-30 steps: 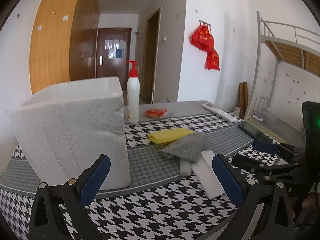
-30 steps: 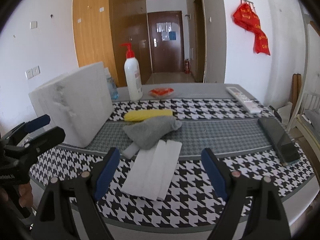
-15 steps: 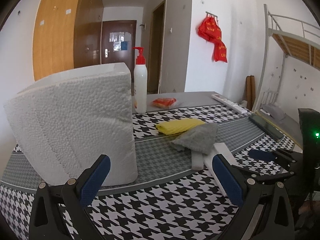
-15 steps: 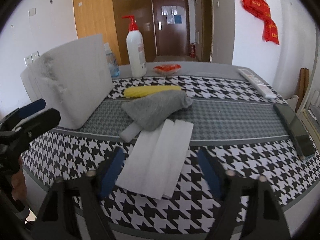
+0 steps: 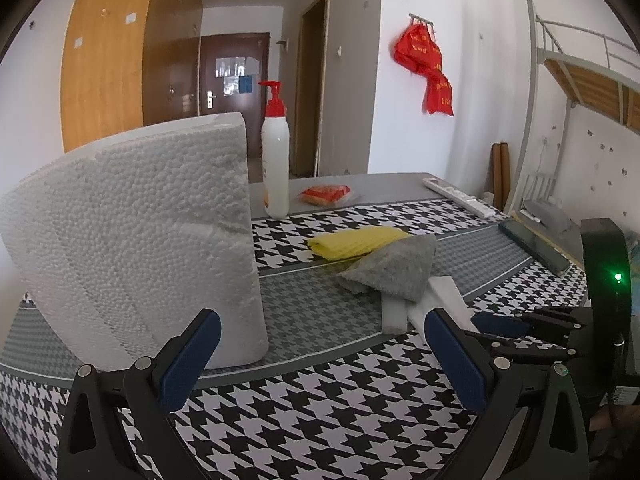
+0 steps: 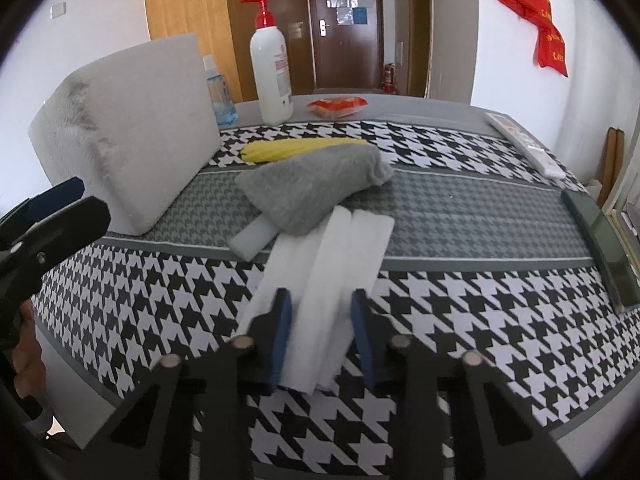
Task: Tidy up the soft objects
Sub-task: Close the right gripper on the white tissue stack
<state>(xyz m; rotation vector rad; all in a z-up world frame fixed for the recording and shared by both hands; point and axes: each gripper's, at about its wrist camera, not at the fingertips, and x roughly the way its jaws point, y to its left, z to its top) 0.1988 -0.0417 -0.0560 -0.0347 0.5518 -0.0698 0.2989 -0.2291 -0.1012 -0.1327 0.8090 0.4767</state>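
A folded white foam sheet (image 6: 340,248) lies on the houndstooth tablecloth (image 6: 460,340). My right gripper (image 6: 320,320) is closing on its near end, and both blue pads touch the middle fold. A grey cloth (image 6: 312,188) covers the sheet's far end and part of a small white foam bar (image 6: 252,240). Behind it lies a yellow cloth (image 6: 296,150). A big white styrofoam block (image 5: 132,240) stands at the left. My left gripper (image 5: 320,344) hovers open and empty beside the block, above the cloth. The right gripper (image 5: 504,324) shows at the lower right of the left wrist view.
A white pump bottle (image 6: 272,76) with a red top, a small blue bottle (image 6: 220,100) and a red packet (image 6: 336,106) stand at the back. A white power strip (image 6: 524,144) and a dark phone (image 6: 600,236) lie along the right edge.
My right gripper has come down and forward over the white foam sheet, and its jaws have narrowed from wide open onto the middle fold. The left gripper has barely shifted.
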